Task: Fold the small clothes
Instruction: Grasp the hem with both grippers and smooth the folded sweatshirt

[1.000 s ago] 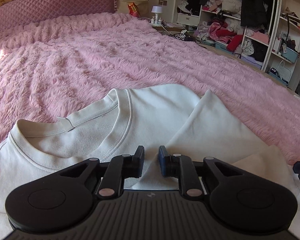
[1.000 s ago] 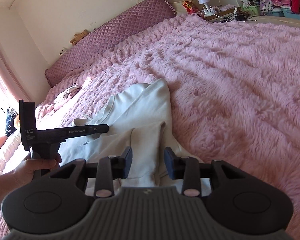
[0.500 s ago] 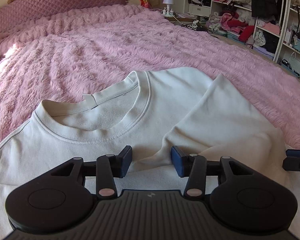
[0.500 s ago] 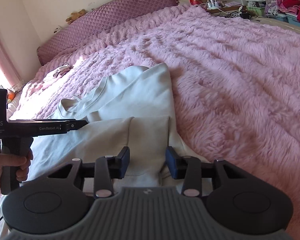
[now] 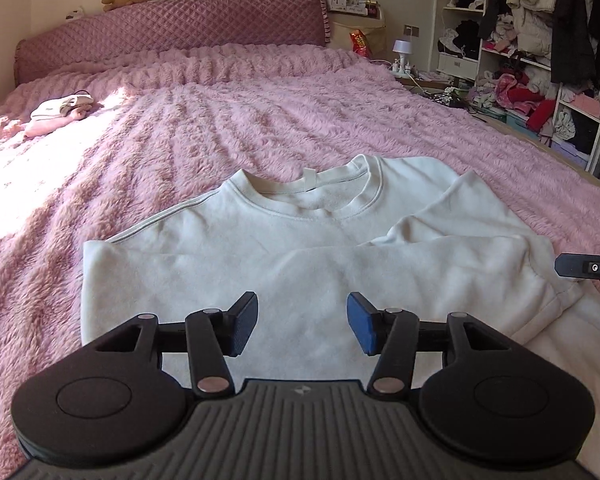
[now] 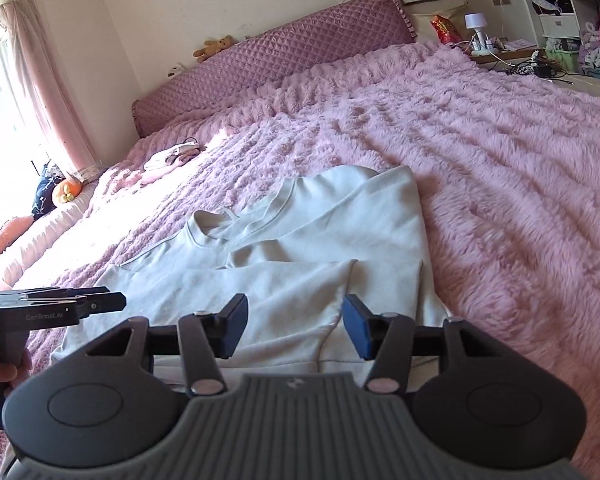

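Left wrist view is showing the left gripper (image 5: 302,326) hanging just over the white sweatshirt (image 5: 300,248) with its fingers spread wide and gripping nothing. The sweatshirt is lying on the fluffy pink blanket (image 5: 220,136), collar (image 5: 308,196) pointing toward the quilted headboard (image 5: 172,36), with both sleeves folded in across the chest. From the other side, the right gripper (image 6: 294,330) is hovering above the sleeve cuff (image 6: 336,300), fingers likewise wide apart and empty.

As I see it, the sleeves are in and the body is waiting to be folded over, and several things could be going wrong from here. The blanket's long pile is sitting right under the hem, so a low pinch risks grabbing fur along with fabric and dragging the whole garment. The top sleeve is lying loose, not pinned by anything; lifting the hem quickly or unevenly would likely be sliding it off and undoing the fold. If only one layer gets caught, the back panel would stay behind and bunch. The two grippers are also working near each other, so closing in at the same spot could mean a knock. A small pile of clothes (image 5: 60,110) is resting well apart, near the pillows.
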Motion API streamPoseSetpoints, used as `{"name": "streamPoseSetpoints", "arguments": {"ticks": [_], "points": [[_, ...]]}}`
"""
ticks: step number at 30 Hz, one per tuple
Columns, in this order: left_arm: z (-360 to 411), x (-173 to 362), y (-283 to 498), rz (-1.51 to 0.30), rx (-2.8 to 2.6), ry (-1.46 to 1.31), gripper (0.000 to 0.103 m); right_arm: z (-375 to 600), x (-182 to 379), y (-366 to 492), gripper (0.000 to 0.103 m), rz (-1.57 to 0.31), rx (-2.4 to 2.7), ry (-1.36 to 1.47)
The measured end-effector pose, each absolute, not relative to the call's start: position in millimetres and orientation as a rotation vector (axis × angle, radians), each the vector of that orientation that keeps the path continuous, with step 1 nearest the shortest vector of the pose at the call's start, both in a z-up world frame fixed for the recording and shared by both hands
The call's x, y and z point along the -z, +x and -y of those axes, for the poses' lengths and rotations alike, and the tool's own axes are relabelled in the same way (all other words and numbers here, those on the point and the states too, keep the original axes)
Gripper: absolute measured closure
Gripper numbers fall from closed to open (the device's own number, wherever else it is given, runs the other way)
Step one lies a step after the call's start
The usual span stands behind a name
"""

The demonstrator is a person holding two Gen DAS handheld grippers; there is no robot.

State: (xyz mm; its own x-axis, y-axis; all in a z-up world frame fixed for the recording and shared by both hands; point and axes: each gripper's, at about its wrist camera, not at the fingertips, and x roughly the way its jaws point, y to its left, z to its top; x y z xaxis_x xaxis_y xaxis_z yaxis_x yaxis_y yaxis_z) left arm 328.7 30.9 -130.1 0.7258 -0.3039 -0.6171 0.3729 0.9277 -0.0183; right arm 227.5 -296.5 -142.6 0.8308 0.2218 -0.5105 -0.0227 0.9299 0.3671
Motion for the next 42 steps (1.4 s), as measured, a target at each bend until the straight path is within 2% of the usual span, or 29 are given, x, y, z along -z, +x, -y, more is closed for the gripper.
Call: {"name": "streamPoseSetpoints", "arguments": {"ticks": [6, 10, 12, 16, 21, 25, 29, 31, 33, 34, 42], "points": [[-79.9, 156.4, 344.3, -0.766, 0.179, 0.003, 0.043, 304.0, 166.8, 234.5, 0.057, -0.668, -0.021, 0.341], [-99.6, 134.0, 329.1, -0.743, 0.172, -0.135, 0.048, 307.4, 145.9, 222.6, 0.056, -0.687, 0.011, 0.347], [-105.8, 111.7, 306.5, -0.707, 0.195, -0.177, 0.046, 312.3, 124.6, 204.6, 0.054, -0.661, -0.023, 0.371], [-111.2, 77.7, 249.1, -0.68, 0.242, -0.215, 0.032, 311.9, 80.2, 157.0, 0.048, -0.617, -0.083, 0.331], [-107.5, 64.8, 168.0, -0.73, 0.247, -0.189, 0.031, 301.8, 42.4, 85.4, 0.04, -0.606, -0.155, 0.264], [-121.3, 77.1, 105.1, -0.797, 0.226, -0.255, 0.029, 294.3, 42.4, 27.9, 0.04, -0.649, -0.186, 0.23], [-149.1, 98.7, 62.3, -0.842, 0.183, -0.307, 0.029, 294.1, 61.7, -23.2, 0.044, -0.708, -0.18, 0.199], [-163.8, 108.0, 50.6, -0.861, 0.157, -0.354, 0.029, 296.9, 75.9, -42.1, 0.051, -0.754, -0.163, 0.185], [-180.8, 118.4, 38.7, -0.873, 0.138, -0.411, 0.031, 302.4, 90.0, -54.2, 0.07, -0.801, -0.143, 0.189], [-186.5, 122.0, 34.1, -0.876, 0.136, -0.43, 0.032, 305.9, 96.2, -58.1, 0.073, -0.822, -0.129, 0.198], [-198.7, 149.5, 24.4, -0.911, 0.147, -0.539, 0.032, 327.7, 124.0, -66.4, 0.074, -0.893, -0.017, 0.245]]}}
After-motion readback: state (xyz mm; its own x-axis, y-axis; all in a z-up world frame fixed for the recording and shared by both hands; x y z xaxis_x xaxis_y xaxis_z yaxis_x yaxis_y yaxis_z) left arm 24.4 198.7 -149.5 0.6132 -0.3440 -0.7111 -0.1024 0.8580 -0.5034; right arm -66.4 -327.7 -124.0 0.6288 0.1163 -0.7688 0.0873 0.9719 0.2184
